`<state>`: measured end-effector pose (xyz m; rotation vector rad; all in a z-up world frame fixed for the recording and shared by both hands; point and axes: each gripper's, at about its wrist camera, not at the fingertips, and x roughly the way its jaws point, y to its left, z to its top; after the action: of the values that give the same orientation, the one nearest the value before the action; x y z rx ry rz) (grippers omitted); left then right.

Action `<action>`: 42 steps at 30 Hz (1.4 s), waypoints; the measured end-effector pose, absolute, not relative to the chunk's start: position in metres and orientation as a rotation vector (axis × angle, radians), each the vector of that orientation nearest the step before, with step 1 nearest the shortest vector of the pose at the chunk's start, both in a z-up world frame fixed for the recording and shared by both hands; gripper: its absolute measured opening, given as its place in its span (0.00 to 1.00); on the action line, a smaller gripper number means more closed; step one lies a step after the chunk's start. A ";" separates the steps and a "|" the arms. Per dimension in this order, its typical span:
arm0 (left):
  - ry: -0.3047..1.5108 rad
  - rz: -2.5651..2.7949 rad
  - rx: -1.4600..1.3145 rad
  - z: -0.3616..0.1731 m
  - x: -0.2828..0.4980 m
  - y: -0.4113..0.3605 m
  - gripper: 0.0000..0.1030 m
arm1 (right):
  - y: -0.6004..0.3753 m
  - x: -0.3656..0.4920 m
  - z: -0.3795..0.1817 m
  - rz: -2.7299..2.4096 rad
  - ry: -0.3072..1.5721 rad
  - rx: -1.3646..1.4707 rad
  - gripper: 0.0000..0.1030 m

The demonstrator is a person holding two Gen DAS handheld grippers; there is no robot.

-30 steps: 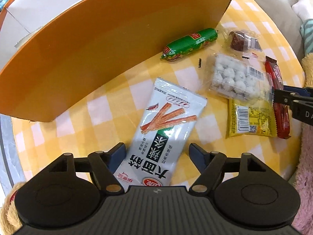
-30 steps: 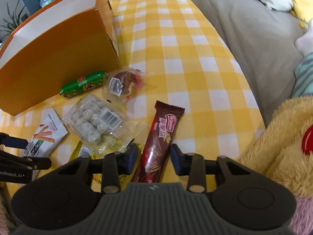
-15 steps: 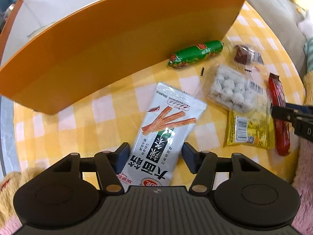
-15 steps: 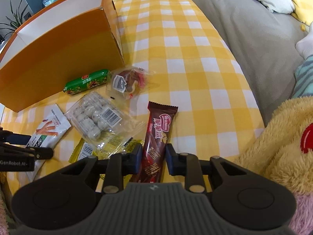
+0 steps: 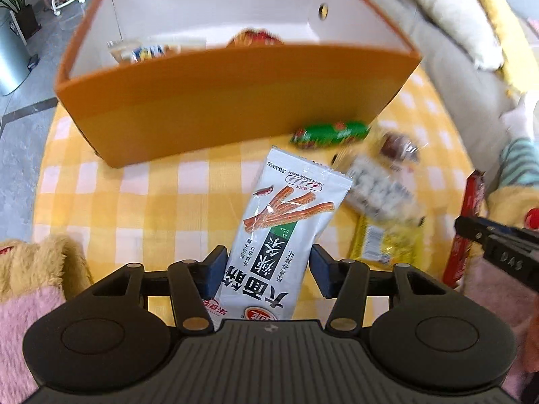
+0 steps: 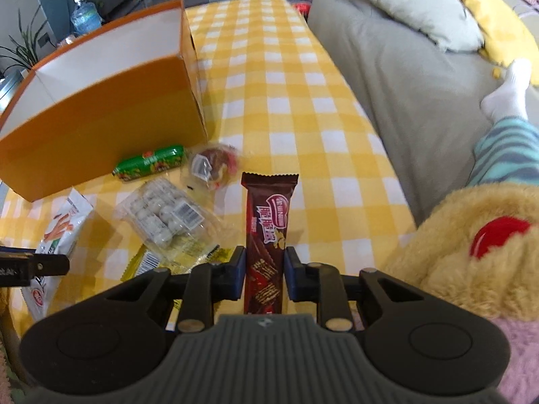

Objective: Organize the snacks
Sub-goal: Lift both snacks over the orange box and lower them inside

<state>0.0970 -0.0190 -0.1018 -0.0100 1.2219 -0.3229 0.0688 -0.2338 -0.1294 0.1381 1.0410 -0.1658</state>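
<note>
My left gripper point(image 5: 267, 267) is shut on a silver spicy-strip snack packet point(image 5: 286, 222) and holds it lifted above the yellow checked tablecloth point(image 5: 151, 198). My right gripper point(image 6: 263, 274) is shut on a brown chocolate wafer bar point(image 6: 267, 222), also raised off the cloth. An orange box point(image 5: 235, 101) with a white inside stands just beyond; it holds several snacks point(image 5: 148, 50). On the cloth lie a green sausage point(image 6: 150, 163), a bag of white balls point(image 6: 165, 219), a small dark snack pack point(image 6: 214, 165) and a yellow packet point(image 6: 148, 261).
A grey sofa point(image 6: 387, 67) with cushions runs along the table's right side. A yellow plush toy point(image 6: 478, 245) sits at the near right edge. A person's leg in striped trousers point(image 6: 505, 148) rests on the sofa. The box also shows in the right wrist view point(image 6: 101, 128).
Both grippers closed on their snacks and lifted them off the cloth. The left view rose so the inside of the orange box now shows.
</note>
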 end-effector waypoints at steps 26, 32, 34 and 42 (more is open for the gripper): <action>0.865 -0.370 -0.126 0.035 0.134 -0.012 0.59 | -0.175 0.097 -0.007 0.107 0.697 -0.021 0.20; 0.815 -0.343 -0.086 0.054 0.159 -0.013 0.59 | -0.155 0.130 0.017 0.164 0.634 -0.078 0.20; 0.806 -0.333 -0.081 0.057 0.168 -0.012 0.59 | -0.150 0.144 0.024 0.181 0.617 -0.091 0.20; 0.846 -0.289 -0.117 0.043 0.218 -0.005 0.59 | -0.134 0.201 0.025 0.206 0.618 -0.143 0.20</action>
<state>0.2179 -0.0055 0.0432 -0.1167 0.8463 -0.2887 0.2014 -0.1337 0.0248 -0.1429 0.6180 0.2061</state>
